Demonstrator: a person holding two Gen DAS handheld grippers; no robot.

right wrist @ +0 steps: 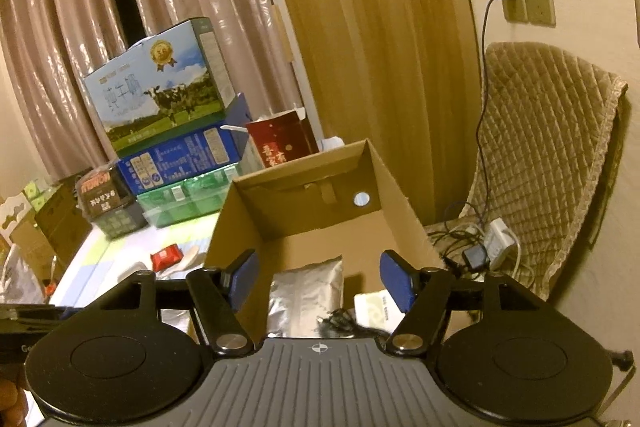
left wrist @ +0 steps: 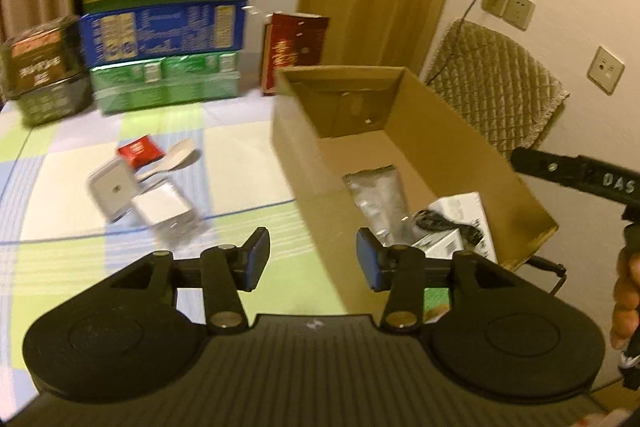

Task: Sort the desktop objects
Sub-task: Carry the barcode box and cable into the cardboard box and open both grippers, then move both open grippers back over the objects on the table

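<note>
Ahead-left of the left gripper, jaws wide and empty: red packet, spoon, clear boxes, tightly clustered. Right gripper, also open and empty, sits above the cardboard box. Risk: a grab may knock neighbours off the surface.

Warm yellow room light is making both pictures look dim. The left view is looking smeary and blurred. Edges are bending round, and corners are going black.
</note>
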